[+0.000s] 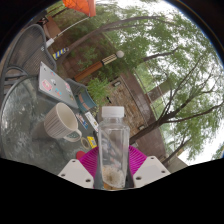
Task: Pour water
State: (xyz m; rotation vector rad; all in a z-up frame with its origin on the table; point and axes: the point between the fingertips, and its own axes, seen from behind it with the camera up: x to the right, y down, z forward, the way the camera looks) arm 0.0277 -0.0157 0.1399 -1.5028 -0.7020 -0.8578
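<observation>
Outdoors under tall green trees, with a wooden fence and a building beyond, a round glass worktop (pixel 20 120) carries the things for this job. 1 clear plastic bottle (pixel 113 140) with a white cap stands upright between the 2 fingers, whose pink pads (pixel 90 160) press against its lower body on both sides, so the gripper (pixel 112 172) is closed narrowly on the bottle and holding it. The water level inside cannot be read with any certainty. Just ahead of the fingers and to their left sits a pale mug (pixel 62 124), upright, its mouth open and its handle toward the bottle; bottle and mug look near each other but apart. Beyond the mug lies a flat book or tablet (pixel 52 83), and farther off a chair (pixel 28 50).

My judgement is that the bottle is gripped and carried, and pouring itself has not begun. The cap appears to be on, which would block any flow. Next, the bottle must travel over the mug's rim and tilt slowly, neck low and centred.
</observation>
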